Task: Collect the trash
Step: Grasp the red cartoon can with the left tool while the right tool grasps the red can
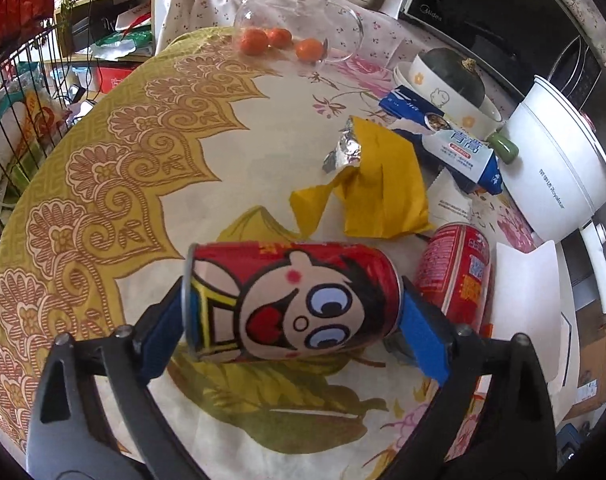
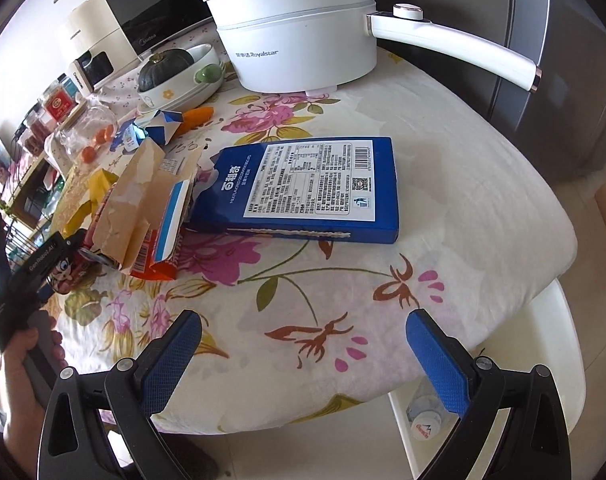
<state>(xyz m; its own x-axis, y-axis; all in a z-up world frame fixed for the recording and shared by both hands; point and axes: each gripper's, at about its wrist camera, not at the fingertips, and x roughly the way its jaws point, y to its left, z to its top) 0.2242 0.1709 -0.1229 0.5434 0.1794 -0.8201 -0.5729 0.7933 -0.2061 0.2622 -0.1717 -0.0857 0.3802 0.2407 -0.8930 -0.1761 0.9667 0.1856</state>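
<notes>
A red drink can with a cartoon face (image 1: 295,304) lies on its side on the flowered tablecloth (image 1: 115,184). My left gripper (image 1: 291,308) straddles it lengthwise, one blue pad against each end. A second red can (image 1: 455,272) lies just right of it, with a yellow foil-lined wrapper (image 1: 379,188) behind. In the right wrist view, my right gripper (image 2: 303,332) stands open over bare cloth near the table's edge. A blue box (image 2: 311,188) lies flat ahead of it, beside a torn cardboard carton (image 2: 143,208). The left gripper (image 2: 35,276) shows at far left on the cartoon can (image 2: 67,272).
A white electric pot (image 2: 299,40) with a long handle stands at the back. A bowl holding a green squash (image 2: 171,68) and a glass jar with small oranges (image 1: 299,24) sit nearby. A white container (image 2: 543,360) holding a plastic bottle (image 2: 423,420) stands below the table edge.
</notes>
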